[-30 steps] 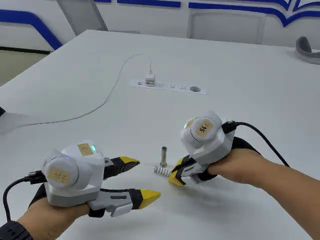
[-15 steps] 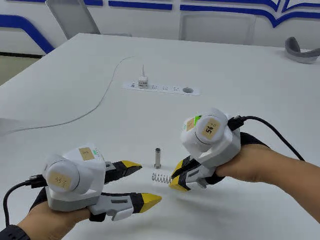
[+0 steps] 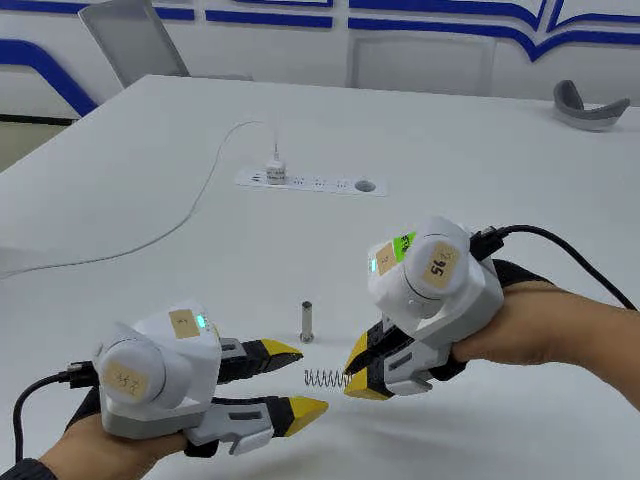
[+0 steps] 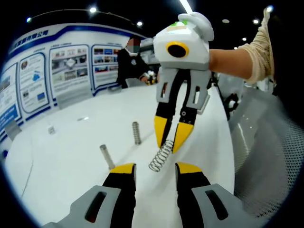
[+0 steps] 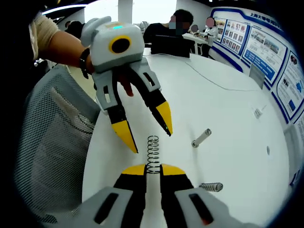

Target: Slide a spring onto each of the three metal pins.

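Right gripper [image 3: 358,372], lower centre of head view, jaws narrowed onto one end of a spring [image 3: 323,378], just below an upright bare metal pin [image 3: 307,322]; left gripper [image 3: 298,380], lower left, jaws wide, holding nothing, tips near the spring's free end.

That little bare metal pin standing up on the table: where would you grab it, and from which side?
I'd say low on its shaft, from the side, with the open left tool. The pin stands upright, and its top must be free for the spring held in the right tool.
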A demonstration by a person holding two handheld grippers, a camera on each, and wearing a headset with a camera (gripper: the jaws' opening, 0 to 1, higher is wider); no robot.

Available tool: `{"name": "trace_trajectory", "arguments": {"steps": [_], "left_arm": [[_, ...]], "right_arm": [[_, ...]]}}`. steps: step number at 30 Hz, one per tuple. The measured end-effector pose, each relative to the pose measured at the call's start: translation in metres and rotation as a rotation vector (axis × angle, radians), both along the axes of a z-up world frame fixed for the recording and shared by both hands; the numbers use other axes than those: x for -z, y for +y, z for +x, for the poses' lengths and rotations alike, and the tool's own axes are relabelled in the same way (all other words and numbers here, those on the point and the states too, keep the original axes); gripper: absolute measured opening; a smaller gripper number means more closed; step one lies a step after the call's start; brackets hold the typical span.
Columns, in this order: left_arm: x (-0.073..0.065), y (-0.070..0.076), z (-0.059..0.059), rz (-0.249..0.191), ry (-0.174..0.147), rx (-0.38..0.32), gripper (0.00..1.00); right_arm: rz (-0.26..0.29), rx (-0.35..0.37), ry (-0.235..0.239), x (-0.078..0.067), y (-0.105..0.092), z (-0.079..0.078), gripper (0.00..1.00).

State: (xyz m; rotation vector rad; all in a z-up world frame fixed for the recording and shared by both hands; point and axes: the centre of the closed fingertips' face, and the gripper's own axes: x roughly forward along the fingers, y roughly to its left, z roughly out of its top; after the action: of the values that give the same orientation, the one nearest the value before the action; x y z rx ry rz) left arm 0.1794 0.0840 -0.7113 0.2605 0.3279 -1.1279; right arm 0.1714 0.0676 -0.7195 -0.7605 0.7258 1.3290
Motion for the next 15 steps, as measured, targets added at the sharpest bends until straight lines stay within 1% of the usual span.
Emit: {"name": "trace_trajectory", "arguments": {"steps": [5,10,15], "left_arm": [[0.000,-0.003,-0.004,0.004,-0.010,0.027,0.27],[0.001,-0.006,-0.008,0.012,-0.028,0.058,0.18],[0.003,-0.008,-0.011,0.021,-0.033,0.078,0.14]], "right_arm": [[-0.005,-0.025,-0.003,-0.001,0.000,-0.004,0.12],[-0.026,-0.052,-0.002,0.000,-0.001,-0.008,0.12],[-0.026,-0.066,-0.002,-0.001,0.000,-0.009,0.12]]}}
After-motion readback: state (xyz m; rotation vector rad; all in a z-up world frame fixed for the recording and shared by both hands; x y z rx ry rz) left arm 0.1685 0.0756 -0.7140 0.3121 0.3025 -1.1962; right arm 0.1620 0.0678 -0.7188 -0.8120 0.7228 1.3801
